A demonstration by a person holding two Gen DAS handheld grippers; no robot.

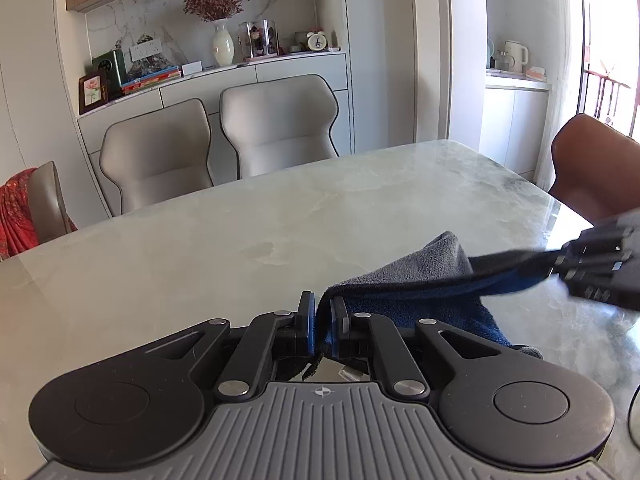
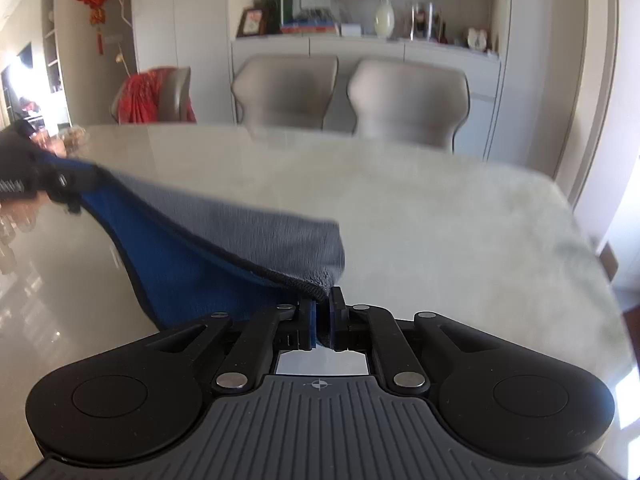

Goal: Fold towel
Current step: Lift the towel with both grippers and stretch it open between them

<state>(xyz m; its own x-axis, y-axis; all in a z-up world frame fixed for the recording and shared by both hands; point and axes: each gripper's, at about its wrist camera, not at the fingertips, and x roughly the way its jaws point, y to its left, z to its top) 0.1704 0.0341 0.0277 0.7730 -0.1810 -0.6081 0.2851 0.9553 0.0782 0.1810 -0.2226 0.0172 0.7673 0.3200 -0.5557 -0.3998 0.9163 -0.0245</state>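
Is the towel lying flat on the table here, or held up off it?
Held up. The towel hangs stretched between the left tool and right tool, each shut on an edge; it sags over the table, doubled grey over blue.

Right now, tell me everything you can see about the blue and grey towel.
The blue and grey terry towel is soft, with one blue face, one grey face and dark stitched edging. It hangs stretched between the two grippers above the pale marble table, sagging in the middle. The left gripper and the right gripper each pinch an edge; whether it touches the table is unclear.
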